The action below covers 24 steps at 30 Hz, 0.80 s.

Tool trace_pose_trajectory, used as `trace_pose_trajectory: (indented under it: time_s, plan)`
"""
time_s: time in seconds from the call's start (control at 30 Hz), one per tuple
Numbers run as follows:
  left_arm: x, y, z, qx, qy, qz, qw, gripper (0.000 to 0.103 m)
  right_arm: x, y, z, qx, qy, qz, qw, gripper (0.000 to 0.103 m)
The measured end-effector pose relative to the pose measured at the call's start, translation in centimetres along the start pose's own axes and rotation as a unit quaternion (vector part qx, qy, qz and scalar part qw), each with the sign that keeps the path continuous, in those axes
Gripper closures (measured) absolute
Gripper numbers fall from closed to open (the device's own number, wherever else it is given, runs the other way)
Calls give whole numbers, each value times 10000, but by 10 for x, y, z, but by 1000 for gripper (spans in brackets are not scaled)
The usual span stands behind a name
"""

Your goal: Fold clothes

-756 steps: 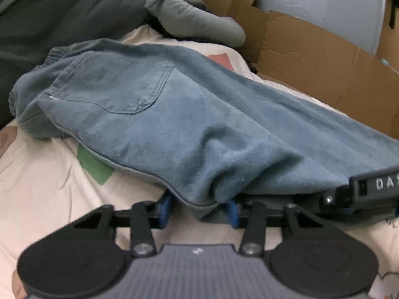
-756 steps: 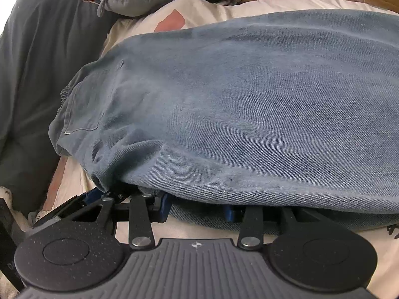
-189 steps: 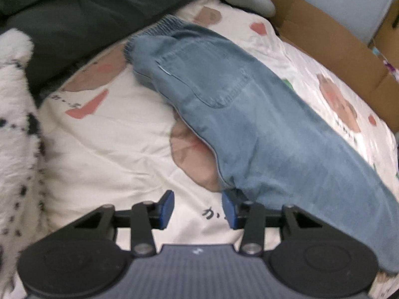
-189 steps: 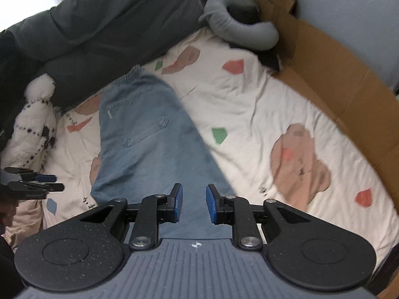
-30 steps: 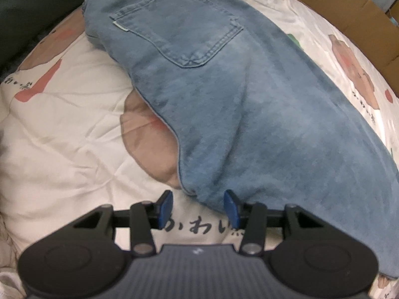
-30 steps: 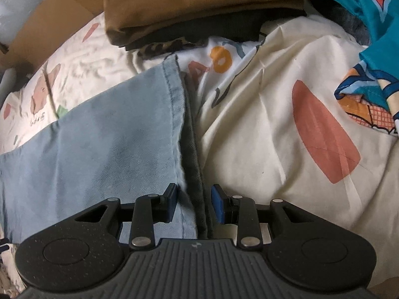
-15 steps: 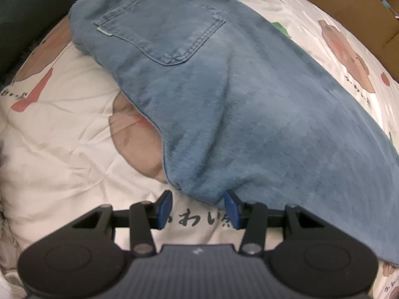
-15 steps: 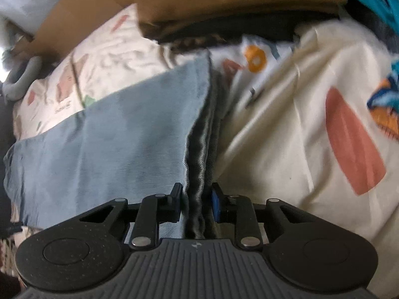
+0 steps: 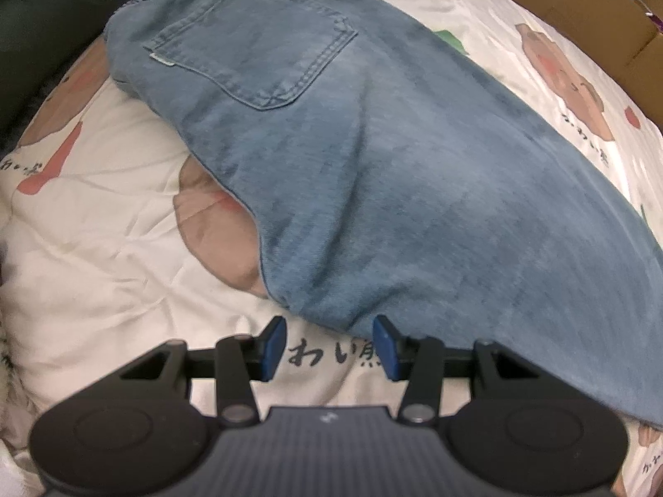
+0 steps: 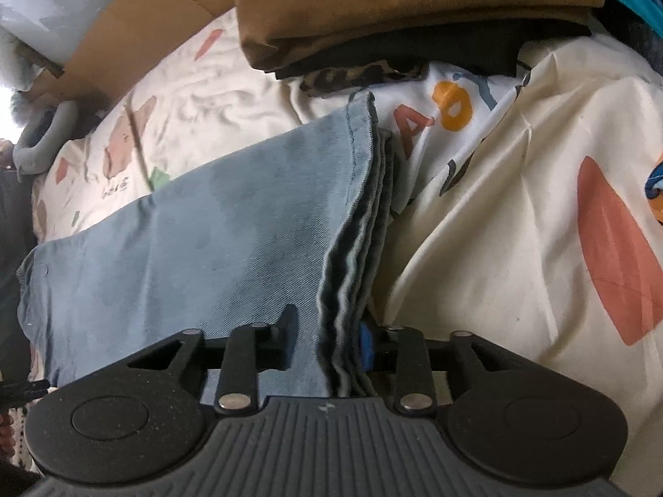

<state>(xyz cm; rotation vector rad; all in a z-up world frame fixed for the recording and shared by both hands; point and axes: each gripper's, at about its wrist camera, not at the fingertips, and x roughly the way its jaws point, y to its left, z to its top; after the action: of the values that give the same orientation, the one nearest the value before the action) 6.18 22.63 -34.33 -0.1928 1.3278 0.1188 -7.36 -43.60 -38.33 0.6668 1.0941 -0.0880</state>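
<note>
Left wrist view: the left gripper (image 9: pixel 329 346) stands released, jaws apart, the folded faded-blue denim jeans (image 9: pixel 373 157) bulging just ahead on the cream cartoon-print bedsheet (image 9: pixel 103 248). Advance until both pads straddle the fold, then clamp.

Right wrist view: only here the stacked trouser hems (image 10: pixel 356 223) show. The right gripper (image 10: pixel 327 343) has just been opening, hems between its jaws; whether the pads press cannot be told. Catch every layer.

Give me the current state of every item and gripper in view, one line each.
Blue denim jeans: folded lengthwise, flat on the bed, back pocket up.
Stacked jeans hems: bunched, lifted between the right jaws.
Left gripper: open, at the jeans' folded edge, gripping nothing.
Right gripper: jaws just reopened somewhat, pads against the hems.
Brown folded garment: stacked on darker folded clothes.
Cream printed bedsheet: wrinkled.
</note>
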Motion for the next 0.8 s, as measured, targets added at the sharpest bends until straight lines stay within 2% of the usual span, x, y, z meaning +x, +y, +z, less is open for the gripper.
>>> trace_pose_trajectory:
  time_s: [0.07, 0.2, 0.3, 0.47, 0.5, 0.53, 0.6, 0.8]
  plan:
    - [-1, 2, 1, -24, 18, 37, 10000, 54, 4, -1, 3, 105, -53, -108, 9999, 60]
    - [-3, 5, 2, -21, 47, 91, 9999, 54, 7, 3, 7, 9, -192, -489, 9986, 59]
    - [-4, 6, 3, -5, 51, 108, 9999, 54, 12, 2, 9, -28, -216, -617, 9979, 59]
    - [-5, 7, 3, 6, 10, 70, 10000, 54, 15, -12, 11, 261, -192, -324, 9989, 57]
    - [-4, 7, 3, -3, 8, 64, 10000, 54, 15, -14, 12, 331, -119, -242, 9991, 58]
    - [-4, 7, 2, -16, 2, 64, 10000, 54, 14, -16, 14, 379, -46, -170, 9991, 64]
    - [-2, 7, 1, -35, -5, 54, 10000, 54, 8, -9, 16, 230, 51, -90, 9997, 86]
    - [2, 3, 0, -35, -16, 17, 10000, 54, -9, 24, 17, -390, 44, 159, 9991, 87]
